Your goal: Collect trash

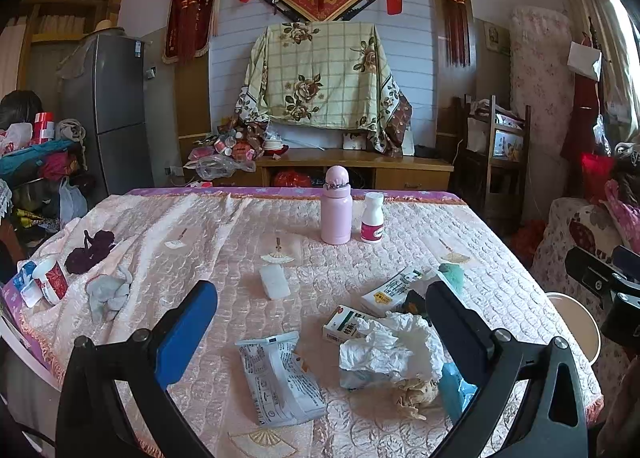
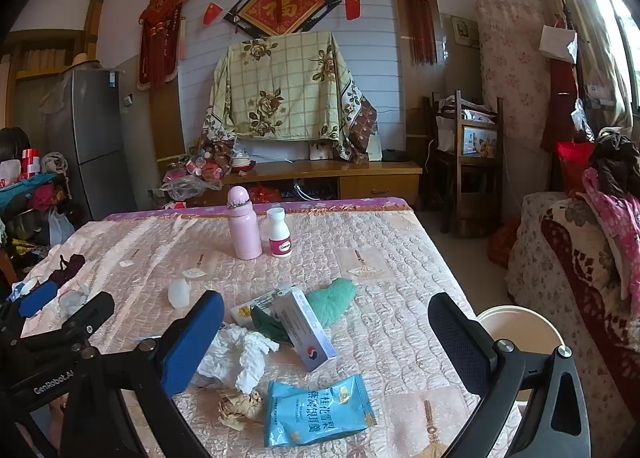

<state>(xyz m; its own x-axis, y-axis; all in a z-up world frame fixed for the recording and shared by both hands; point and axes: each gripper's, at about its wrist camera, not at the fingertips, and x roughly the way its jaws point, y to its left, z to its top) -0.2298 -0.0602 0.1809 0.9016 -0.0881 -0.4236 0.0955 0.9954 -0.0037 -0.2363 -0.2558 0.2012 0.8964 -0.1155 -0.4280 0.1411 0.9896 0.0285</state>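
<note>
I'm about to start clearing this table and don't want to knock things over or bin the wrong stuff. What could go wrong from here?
1. The crumpled white tissue lies against the small white and blue carton; a grab with the open right gripper might drag both.
2. The tall pink flask and the white pill bottle stand upright close together; a far reach could topple them.
3. The green cloth sits among the trash and may be collected by mistake.
</note>
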